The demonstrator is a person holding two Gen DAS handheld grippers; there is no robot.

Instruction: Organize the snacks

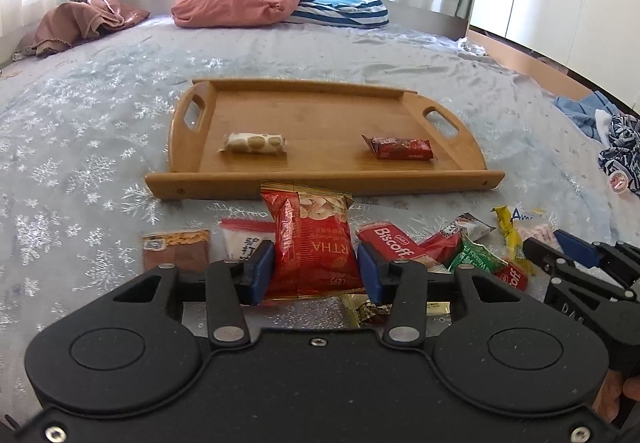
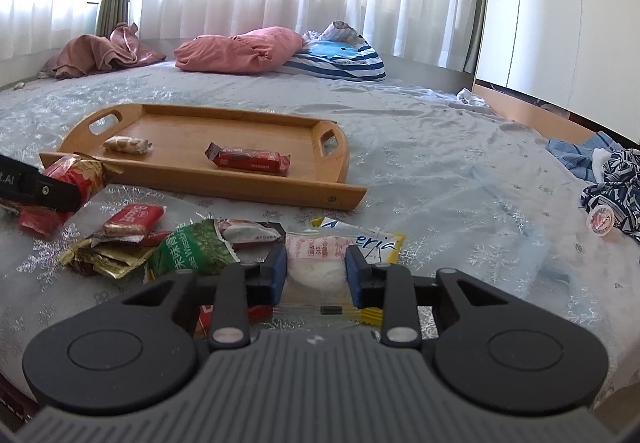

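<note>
- Left gripper is held low over the bed, aimed at the tray, fingers pinching a red bag whose long axis points toward the tray.
- Right gripper is level, fingers clamping a white packet at the pile's right.

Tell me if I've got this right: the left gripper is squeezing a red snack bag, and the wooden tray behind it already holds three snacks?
Not quite. The wooden tray holds two snacks, not three: a pale nougat bar and a red wrapped biscuit, as the left wrist view shows. The rest stands: the left gripper has the red snack bag between its pads.
</note>
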